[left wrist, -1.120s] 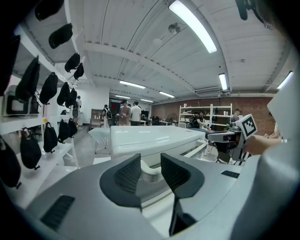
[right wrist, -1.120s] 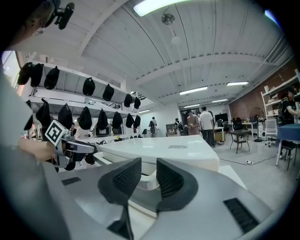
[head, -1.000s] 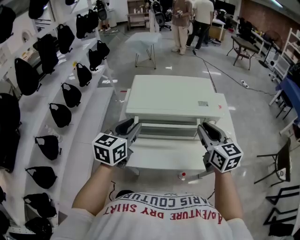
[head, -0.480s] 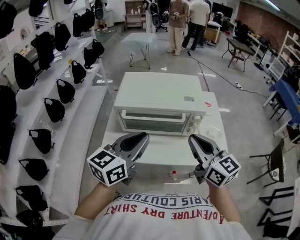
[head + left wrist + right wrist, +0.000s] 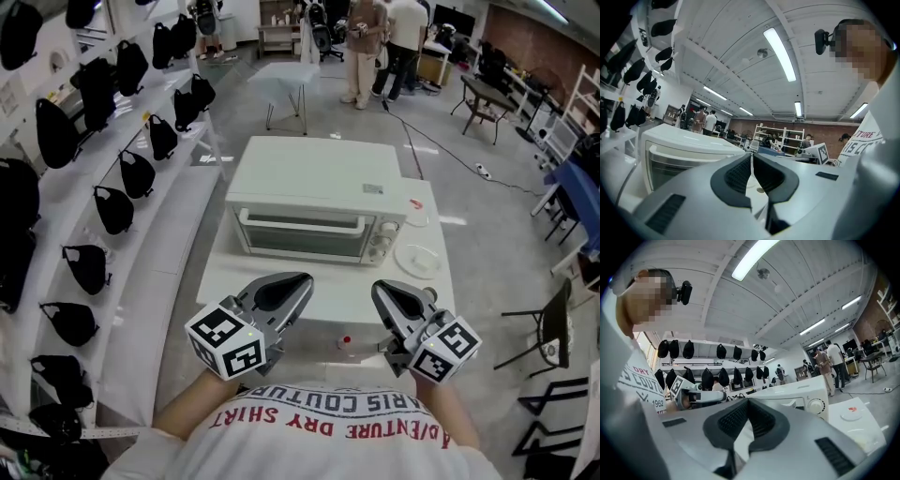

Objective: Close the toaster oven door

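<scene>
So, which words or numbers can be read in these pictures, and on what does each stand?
"ARIS COUTUR", ends cut off, upside down: the person's white shirt, head view.
"DRY SHIRT": same shirt, next line.
"1962": same shirt, right gripper view.
The label on top of the toaster oven: too small to read.

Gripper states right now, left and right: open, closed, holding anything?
Left gripper: closed, jaws together, holding nothing.
Right gripper: closed, jaws together, holding nothing.
</scene>
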A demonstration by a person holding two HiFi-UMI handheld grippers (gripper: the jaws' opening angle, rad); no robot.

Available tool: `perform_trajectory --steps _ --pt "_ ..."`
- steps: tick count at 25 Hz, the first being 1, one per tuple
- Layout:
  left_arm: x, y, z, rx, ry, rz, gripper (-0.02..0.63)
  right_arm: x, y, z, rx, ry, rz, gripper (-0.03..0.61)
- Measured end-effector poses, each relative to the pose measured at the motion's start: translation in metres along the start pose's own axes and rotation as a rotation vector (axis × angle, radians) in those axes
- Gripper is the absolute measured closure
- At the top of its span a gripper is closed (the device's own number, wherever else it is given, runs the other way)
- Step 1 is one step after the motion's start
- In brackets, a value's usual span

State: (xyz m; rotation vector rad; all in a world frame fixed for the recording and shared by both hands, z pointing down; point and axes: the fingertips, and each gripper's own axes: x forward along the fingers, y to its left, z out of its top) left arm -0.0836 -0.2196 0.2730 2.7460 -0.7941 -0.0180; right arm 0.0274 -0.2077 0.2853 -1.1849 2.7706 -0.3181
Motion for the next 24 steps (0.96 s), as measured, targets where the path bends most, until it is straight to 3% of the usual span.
perform_trajectory --steps 24 --pt "0.014 -0.013 -0.005 0.026 0.039 0.03 0.574 -0.019 -0.012 0.007 -0.03 0.003 0.005 0.557"
